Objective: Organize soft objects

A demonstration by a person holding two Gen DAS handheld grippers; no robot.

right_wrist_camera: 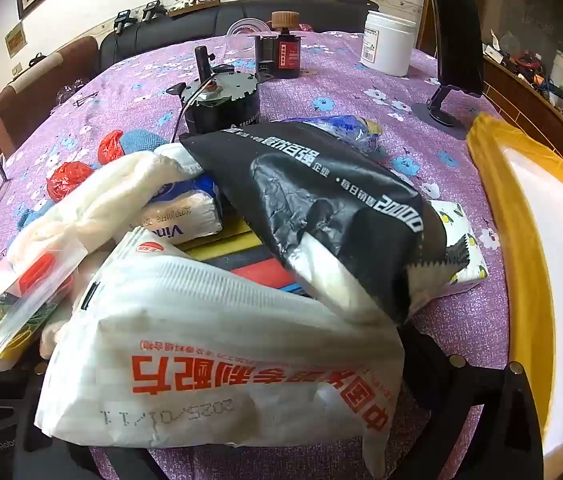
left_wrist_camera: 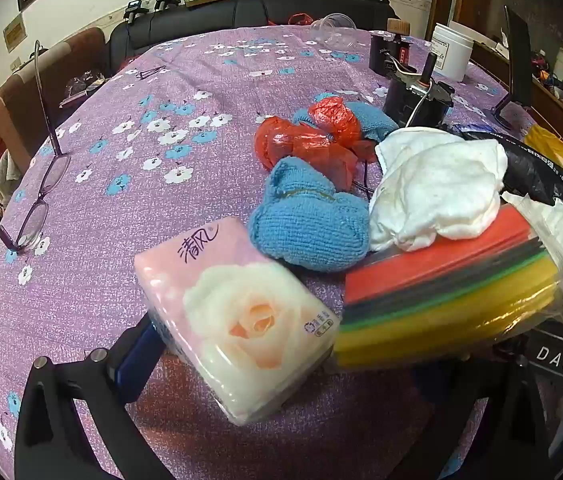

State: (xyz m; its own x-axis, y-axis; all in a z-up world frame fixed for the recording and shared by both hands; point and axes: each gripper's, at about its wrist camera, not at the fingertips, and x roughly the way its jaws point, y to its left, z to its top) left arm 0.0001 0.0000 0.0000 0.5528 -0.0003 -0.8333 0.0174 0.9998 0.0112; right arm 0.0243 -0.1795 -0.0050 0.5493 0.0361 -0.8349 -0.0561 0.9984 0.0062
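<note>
Desk under purple floral cloth; dark sofa far. Left hand-held gripper clamped a pink tissue pack marked "清风", near centre. Right hand-held gripper held a white bag dated "2025/01/11"; black bag read "2000".

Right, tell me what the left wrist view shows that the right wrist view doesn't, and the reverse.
Only the left wrist view shows the pink tissue pack between the left gripper's jaws, and the whole blue knitted cloth.

Only the right wrist view shows the white printed bag in front of the right gripper, the yellow-rimmed tray, and the lemon-print tissue pack.

Both show the black foil bag, white towel, red plastic bags, black motor, white jar and purple floral tablecloth.
</note>
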